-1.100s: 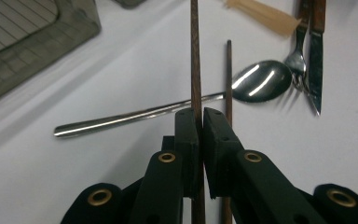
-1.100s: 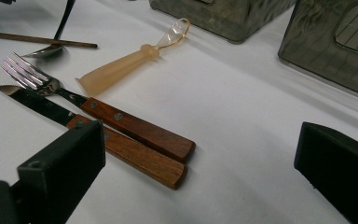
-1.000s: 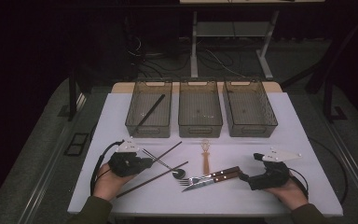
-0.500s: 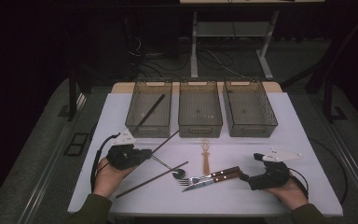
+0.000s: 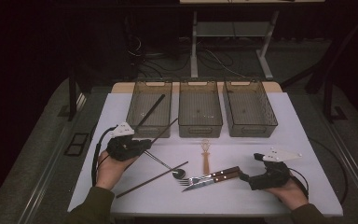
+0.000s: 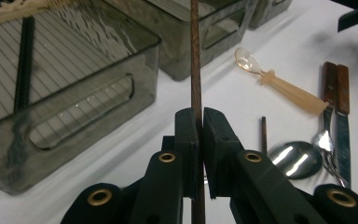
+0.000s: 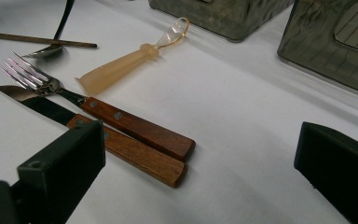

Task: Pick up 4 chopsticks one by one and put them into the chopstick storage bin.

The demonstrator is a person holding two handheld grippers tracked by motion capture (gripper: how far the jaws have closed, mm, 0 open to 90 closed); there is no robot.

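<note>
A thin brown chopstick [image 6: 196,70] is pinched tight between the jaws of the left tongs [image 5: 142,144]. It is lifted off the table [image 5: 289,140] and its far end points toward the left bin [image 5: 149,113], near that bin's front right corner. The left tongs are held up by a hand [image 5: 109,170] near the table's left edge.

Inside the left bin lies one dark chopstick [image 5: 150,111], slanted. Two more bins stand beside it in a row along the far edge of the table: the middle bin [image 5: 200,110] and the right bin [image 5: 249,109].

Near the front edge of the table lies another brown chopstick [image 5: 151,179], flat and slanted. A metal spoon [image 5: 179,174] rests close to it, with its round bowl next to the chopstick's far tip. In front of the middle bin lies a small see-through orange spoon [image 5: 205,156].

A fork [image 7: 121,119] and a knife [image 7: 130,151] with brown wooden handles lie side by side, touching, toward the front edge.

The right tongs [image 5: 246,177] sit low near the front right corner of the table. Their jaws are spread wide apart and hold nothing. They point at the ends of the wooden handles, which are just beside them.
</note>
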